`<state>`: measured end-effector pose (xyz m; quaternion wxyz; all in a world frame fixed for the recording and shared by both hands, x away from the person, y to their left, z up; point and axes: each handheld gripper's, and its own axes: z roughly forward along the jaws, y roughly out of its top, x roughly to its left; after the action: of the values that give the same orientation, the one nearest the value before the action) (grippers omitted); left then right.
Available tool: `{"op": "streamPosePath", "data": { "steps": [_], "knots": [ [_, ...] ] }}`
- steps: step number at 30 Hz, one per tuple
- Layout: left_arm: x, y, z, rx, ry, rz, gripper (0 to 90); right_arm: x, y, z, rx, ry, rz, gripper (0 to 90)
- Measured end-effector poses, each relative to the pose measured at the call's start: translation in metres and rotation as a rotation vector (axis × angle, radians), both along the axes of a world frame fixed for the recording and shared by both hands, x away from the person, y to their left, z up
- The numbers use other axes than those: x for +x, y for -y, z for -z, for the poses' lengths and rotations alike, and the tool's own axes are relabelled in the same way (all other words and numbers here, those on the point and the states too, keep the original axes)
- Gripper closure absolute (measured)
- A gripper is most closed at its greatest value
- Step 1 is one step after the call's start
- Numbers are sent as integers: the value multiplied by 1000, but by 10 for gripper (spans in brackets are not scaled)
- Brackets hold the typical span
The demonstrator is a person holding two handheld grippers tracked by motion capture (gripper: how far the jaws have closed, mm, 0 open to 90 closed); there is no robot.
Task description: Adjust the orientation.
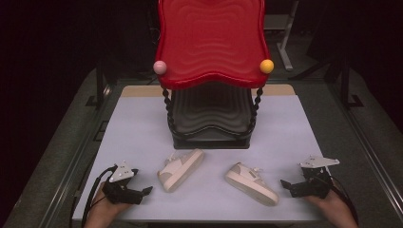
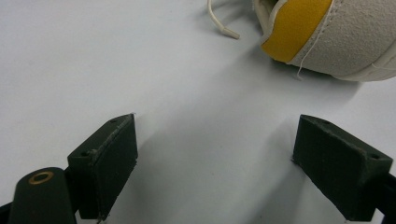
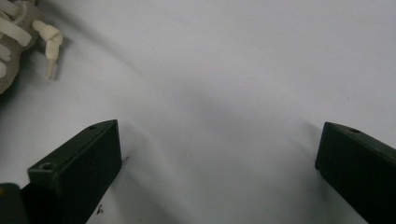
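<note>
Two cream-and-beige sneakers lie on the pale table (image 1: 142, 118). The left shoe (image 1: 180, 168) points toward the rack; its heel with a yellow lining (image 2: 327, 32) and a lace end (image 2: 224, 25) show just ahead of my left gripper (image 2: 215, 154). That gripper (image 1: 145, 192) rests at the front left, open, nothing between its jaws. The right shoe (image 1: 251, 183) lies angled at the front right; its knotted laces (image 3: 46, 39) appear at the upper left in the right gripper view. My right gripper (image 1: 285, 184) sits beside that shoe, open (image 3: 219, 163) over bare table.
A two-tier rack stands at the table's middle back, with a red wavy top shelf (image 1: 211, 42) and a black lower shelf (image 1: 211, 114). A pink ball (image 1: 159, 67) and a yellow ball (image 1: 266, 66) cap its posts. Dark floor surrounds the table.
</note>
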<state>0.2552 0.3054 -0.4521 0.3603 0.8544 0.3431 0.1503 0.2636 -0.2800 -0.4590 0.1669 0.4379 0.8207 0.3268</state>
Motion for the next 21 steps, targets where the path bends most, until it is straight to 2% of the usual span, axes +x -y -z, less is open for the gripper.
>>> {"op": "streamPosePath", "data": {
  "steps": [10,13,14,15,21],
  "knots": [
    [0,-1,-3,6,-9,-12,164,0,0,0,1,-1,0,0],
    [-2,-3,-9,-4,-17,-16,327,0,0,0,1,-1,0,0],
    [-3,-3,-11,-17,-15,-18,362,0,0,0,1,-1,0,0],
    [-4,-4,-14,-30,-7,-9,433,0,0,0,0,0,1,0],
    [-9,4,-44,-147,15,39,828,0,0,0,0,0,1,0]
  ]
}}
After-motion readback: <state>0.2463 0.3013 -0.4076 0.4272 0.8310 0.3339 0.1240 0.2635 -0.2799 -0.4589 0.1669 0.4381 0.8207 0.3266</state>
